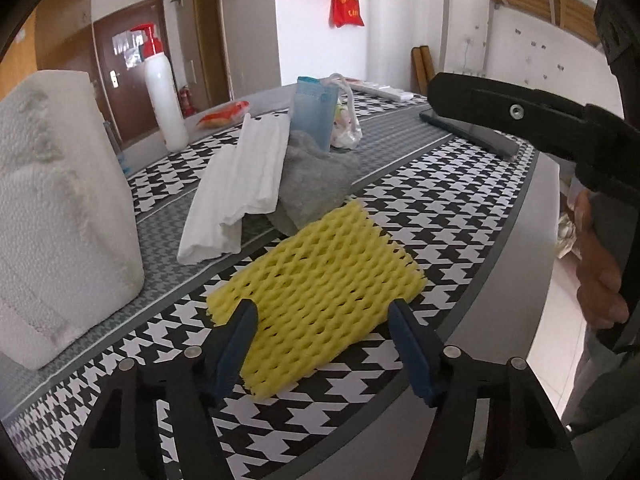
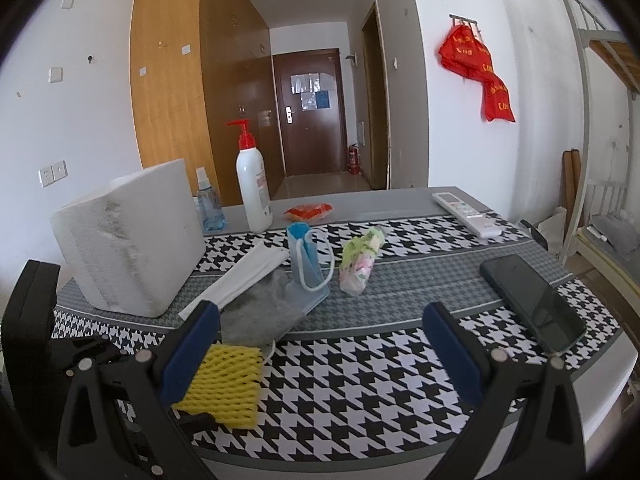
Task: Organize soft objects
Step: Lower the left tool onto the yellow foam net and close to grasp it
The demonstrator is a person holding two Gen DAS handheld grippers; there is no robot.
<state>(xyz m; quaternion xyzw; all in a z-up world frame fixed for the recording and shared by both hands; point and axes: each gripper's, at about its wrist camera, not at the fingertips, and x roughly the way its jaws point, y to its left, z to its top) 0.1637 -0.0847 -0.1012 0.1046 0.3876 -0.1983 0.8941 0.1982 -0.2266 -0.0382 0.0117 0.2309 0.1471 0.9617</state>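
Step in hand: the left gripper (image 1: 322, 314) hung low over the near part of the yellow foam net (image 1: 320, 280), seemingly about to pinch it.
Left jaws: partly open, one blue pad on each side of the net's near end; neither pad could be seen pressing on the foam, so nothing was held.
Right gripper (image 2: 320, 328): jaws wide apart and empty, poised above the houndstooth tablecloth (image 2: 360, 380), to the right of the net.
How to do it well: in my judgement the pads should go down until they straddle the net's near edge, then close gently. The foam looked springy, so a hard squeeze would crush it and a shallow bite might let it slip out. Lifting straight up should keep it from dragging the grey cloth along.
Yellow foam net: a flat, roughly rectangular sleeve of pale yellow mesh with diamond-shaped holes, slightly wavy at the edges.
Where it lay: flat on the tablecloth near the front edge of the table, its far corner touching or overlapping the grey cloth (image 1: 316, 184).
Neighbours: a folded white sheet (image 1: 236, 188) lay beside the grey cloth, with a small blue bag (image 1: 314, 116) standing behind. A large white tissue pack (image 1: 60, 208) stood to the left, well clear of the net.
Other things: a dark phone (image 2: 532, 300) lay to the right, and a pump bottle (image 2: 252, 188) stood at the back.
Risk: the grey cloth might catch on the net's far corner.
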